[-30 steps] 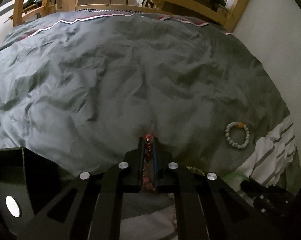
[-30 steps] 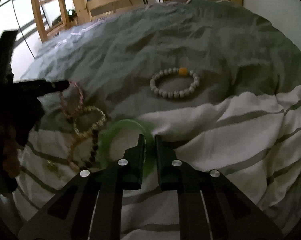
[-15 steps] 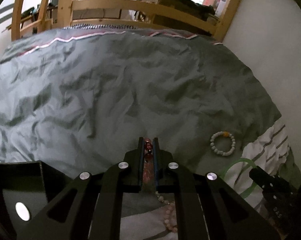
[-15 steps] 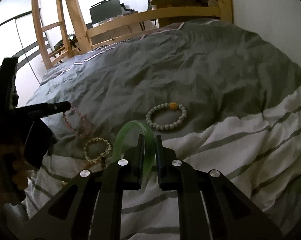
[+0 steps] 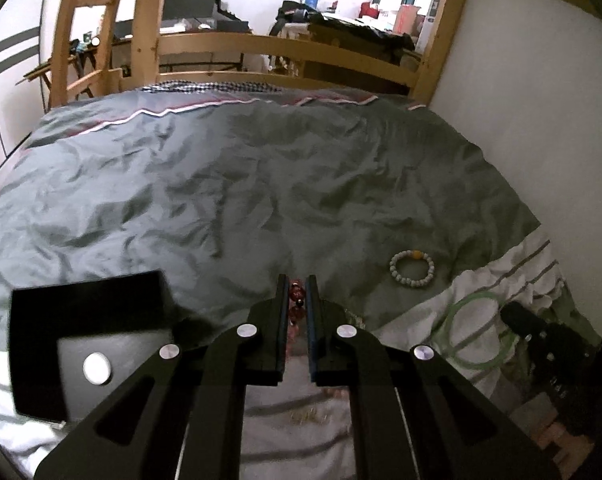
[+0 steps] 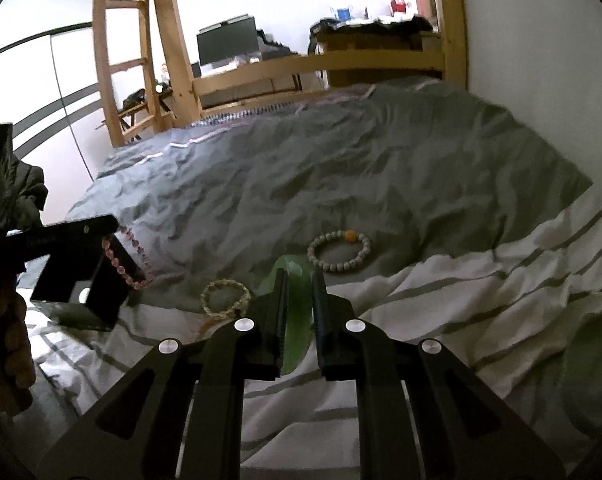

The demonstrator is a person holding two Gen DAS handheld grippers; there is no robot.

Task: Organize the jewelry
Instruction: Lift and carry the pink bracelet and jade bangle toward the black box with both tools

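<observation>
Jewelry is split between my 2 claws and the bed. My left claw [image 5: 297, 292] is clamped on a string of pink and red beads [image 6: 127, 258]; from the right camera I see the strand hanging off the tip in a loop, in front of a black box [image 6: 83, 288] that sits on the bedding. My right claw [image 6: 299, 280] is closed on a green bangle [image 6: 295, 312], its rim pinched between the pads and lifted clear of the cover; in the left camera the same ring shows as a pale green circle [image 5: 479, 330] at the tip of that claw. On the gray duvet [image 5: 221, 184] lies 1 white bead bracelet with an orange bead [image 6: 338, 251], apart from both claws. Nearer me, 1 small yellowish bead bracelet [image 6: 225, 296] rests where the gray meets the white striped sheet [image 6: 481, 300], just left of my right claw. A hand [image 6: 15, 340] shows at the left edge of the right view.
</observation>
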